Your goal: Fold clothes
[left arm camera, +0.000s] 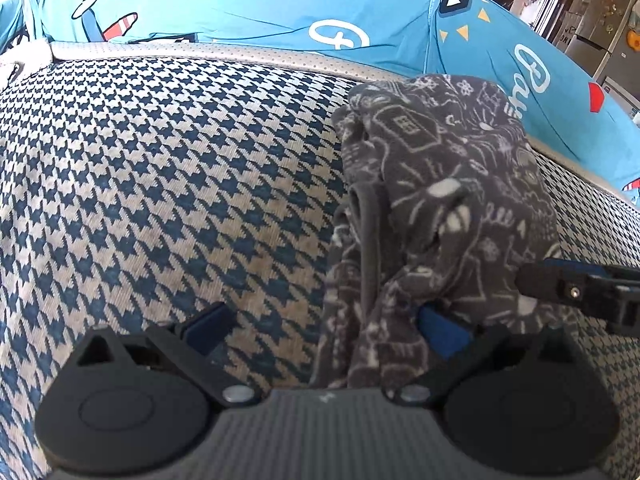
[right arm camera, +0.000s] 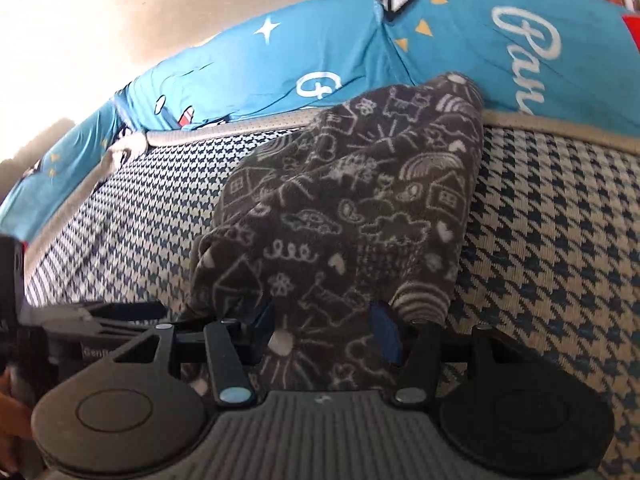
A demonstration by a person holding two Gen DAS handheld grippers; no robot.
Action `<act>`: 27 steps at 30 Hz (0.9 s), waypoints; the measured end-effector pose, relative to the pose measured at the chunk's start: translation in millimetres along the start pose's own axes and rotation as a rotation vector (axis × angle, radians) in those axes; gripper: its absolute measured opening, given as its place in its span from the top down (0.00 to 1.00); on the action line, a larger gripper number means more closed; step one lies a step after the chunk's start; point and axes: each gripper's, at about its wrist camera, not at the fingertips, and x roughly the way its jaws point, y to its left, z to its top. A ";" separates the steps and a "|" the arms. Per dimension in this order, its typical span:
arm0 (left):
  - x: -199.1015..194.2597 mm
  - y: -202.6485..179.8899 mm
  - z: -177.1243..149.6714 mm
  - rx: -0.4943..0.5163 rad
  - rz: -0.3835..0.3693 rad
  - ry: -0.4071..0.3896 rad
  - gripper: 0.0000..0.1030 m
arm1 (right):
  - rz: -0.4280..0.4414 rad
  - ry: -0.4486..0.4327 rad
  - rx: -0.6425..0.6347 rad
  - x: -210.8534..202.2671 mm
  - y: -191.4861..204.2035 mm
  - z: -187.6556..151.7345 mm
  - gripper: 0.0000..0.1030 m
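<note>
The dark grey doodle-printed fleece garment [right arm camera: 352, 216] is seen bunched lengthwise, not squared, between the spread right gripper [right arm camera: 326, 330] fingers and beside the spread, empty left gripper [left arm camera: 324, 326] fingers.

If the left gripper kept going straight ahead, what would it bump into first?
Probably the grey doodle-print garment: the open left gripper already has its right finger against the cloth. Its left finger would slide over the houndstooth cushion. Depth is uncertain.

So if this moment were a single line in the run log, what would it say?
task: fold clothes | grey doodle-print garment bunched on houndstooth cushion | left gripper open beside it | right gripper: fabric between fingers, grip unclear
</note>
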 end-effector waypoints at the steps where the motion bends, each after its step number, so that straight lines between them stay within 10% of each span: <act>1: -1.5 0.1 0.4 0.000 -0.002 0.000 0.00 | -0.003 -0.004 -0.010 -2.7 1.0 -0.3 0.48; 27: -57.4 -34.7 -62.6 0.156 -0.074 -0.051 0.00 | -0.023 -0.023 0.018 -89.7 2.4 -89.3 0.47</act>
